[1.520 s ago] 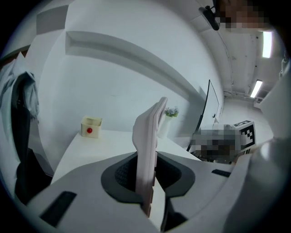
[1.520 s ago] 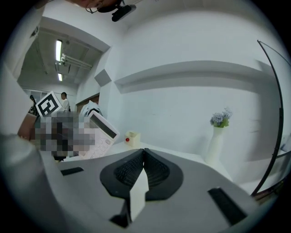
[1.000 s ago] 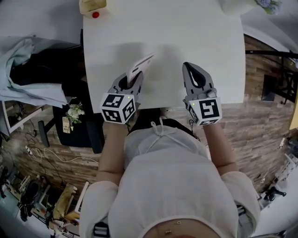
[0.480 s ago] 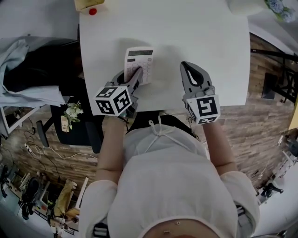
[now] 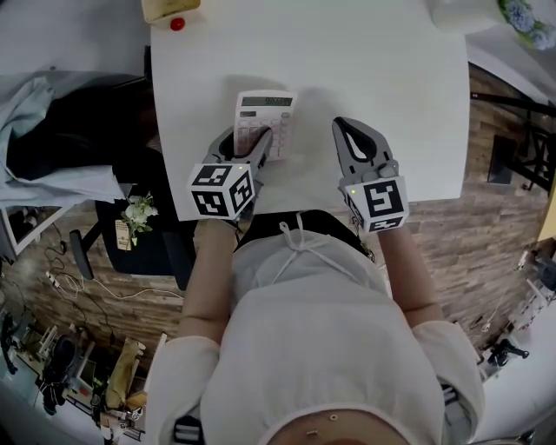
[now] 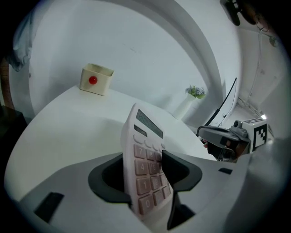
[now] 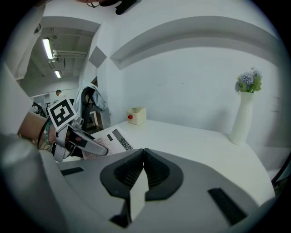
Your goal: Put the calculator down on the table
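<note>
The white calculator (image 5: 265,111) lies face up on the white table (image 5: 373,61), near its front edge. My left gripper (image 5: 252,136) still straddles the calculator's lower end and its jaws are opening. In the left gripper view the calculator (image 6: 144,129) stands between the two spread jaws of that gripper (image 6: 142,156), with a gap at the left pad. My right gripper (image 5: 346,127) hovers shut and empty over the table to the calculator's right. The right gripper view shows its own jaws (image 7: 143,152) pressed together, with the calculator (image 7: 116,139) off to the left.
A beige box with a red button (image 5: 171,10) sits at the table's far left corner. A white vase with flowers (image 5: 460,10) stands at the far right. A dark chair draped with clothing (image 5: 69,130) stands left of the table.
The calculator has gone from tilted up in the left gripper to lying flat on the table. The left gripper has sunk with it and its jaws have spread. The right gripper has lowered slightly.
</note>
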Available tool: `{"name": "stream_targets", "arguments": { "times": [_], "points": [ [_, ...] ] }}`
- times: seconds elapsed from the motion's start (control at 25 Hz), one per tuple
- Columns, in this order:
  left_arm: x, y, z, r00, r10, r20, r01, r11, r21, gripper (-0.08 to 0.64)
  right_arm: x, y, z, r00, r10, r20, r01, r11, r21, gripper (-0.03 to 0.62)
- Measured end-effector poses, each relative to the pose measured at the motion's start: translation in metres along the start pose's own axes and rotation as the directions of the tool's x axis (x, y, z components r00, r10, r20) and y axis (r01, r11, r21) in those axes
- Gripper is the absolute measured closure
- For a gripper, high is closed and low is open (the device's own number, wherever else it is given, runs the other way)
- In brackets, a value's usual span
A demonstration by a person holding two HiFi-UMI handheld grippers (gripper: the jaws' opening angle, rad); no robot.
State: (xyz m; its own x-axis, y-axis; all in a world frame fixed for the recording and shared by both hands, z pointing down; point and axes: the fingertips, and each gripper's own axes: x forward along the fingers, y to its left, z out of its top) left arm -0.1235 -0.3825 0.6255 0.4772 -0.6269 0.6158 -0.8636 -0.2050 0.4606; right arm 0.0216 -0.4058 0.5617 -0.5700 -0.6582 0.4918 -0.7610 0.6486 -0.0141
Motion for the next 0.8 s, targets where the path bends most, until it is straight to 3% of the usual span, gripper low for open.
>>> {"name": "stream_targets", "arguments": {
  "times": [0.32, 0.48, 0.6, 0.8],
  "points": [
    [-0.001, 0.012, -0.005, 0.998, 0.063, -0.021, -0.063, 0.998, -0.028, 0.278, -0.004, 0.001, -0.001, 1.000, -0.009, -0.015, 0.009, 1.000, -0.006, 0.584],
    [-0.008, 0.014, -0.006, 0.992, 0.128, -0.020, -0.127, 0.991, 0.034, 0.256, -0.013, 0.005, 0.006, 1.000, -0.012, -0.002, 0.012, 1.000, -0.019, 0.584],
    [-0.019, 0.011, -0.004, 0.988, 0.155, 0.004, -0.155, 0.984, 0.089, 0.252, -0.024, 0.006, 0.013, 1.000, -0.015, 0.016, 0.016, 1.000, -0.026, 0.584],
    [-0.042, 0.001, 0.017, 0.985, 0.152, 0.086, -0.160, 0.983, 0.093, 0.255, -0.037, 0.001, 0.026, 0.998, -0.045, 0.051, 0.046, 0.999, -0.027, 0.584]
  ]
}}
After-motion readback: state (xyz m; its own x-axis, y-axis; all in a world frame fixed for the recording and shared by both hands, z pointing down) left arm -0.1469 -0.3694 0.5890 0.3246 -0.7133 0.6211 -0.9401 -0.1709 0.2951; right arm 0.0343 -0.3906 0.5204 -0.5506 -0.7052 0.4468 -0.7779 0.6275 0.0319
